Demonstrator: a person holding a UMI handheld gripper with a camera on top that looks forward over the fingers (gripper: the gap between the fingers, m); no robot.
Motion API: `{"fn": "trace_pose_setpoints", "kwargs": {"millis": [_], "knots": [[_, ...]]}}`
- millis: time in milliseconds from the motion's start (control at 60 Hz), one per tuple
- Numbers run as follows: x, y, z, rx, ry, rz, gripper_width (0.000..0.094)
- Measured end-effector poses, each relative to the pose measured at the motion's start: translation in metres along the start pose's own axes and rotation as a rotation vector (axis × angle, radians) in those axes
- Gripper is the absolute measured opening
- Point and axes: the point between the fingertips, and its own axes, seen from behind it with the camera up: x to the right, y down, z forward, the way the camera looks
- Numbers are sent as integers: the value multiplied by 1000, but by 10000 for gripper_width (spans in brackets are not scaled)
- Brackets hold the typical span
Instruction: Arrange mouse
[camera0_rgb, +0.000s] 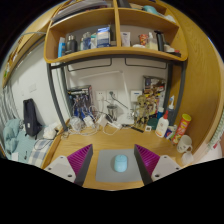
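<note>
A pale blue-white mouse (120, 163) lies on a grey mouse mat (104, 170) on the wooden desk (96, 140). The mouse rests on the mat, a little right of its middle. My gripper (114, 158) hovers over the mat with its two fingers wide apart. The left finger's magenta pad (81, 158) stands at the mat's left edge and the right pad (146, 157) at its right edge. The mouse stands between the fingers with a clear gap at each side. Nothing is held.
Beyond the mat the desk's back is crowded with glasses and jars (88, 122), bottles (163, 126) and cups (184, 145) at the right. A wooden shelf (110, 52) with several items hangs above. A bag (32, 118) stands at the left.
</note>
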Motion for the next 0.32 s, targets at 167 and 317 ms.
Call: {"fn": "trace_pose_setpoints", "kwargs": {"millis": [167,317], "knots": [[14,3,-20,15,-23,0,816],[21,8,-34,30,-57,-10,815]]}}
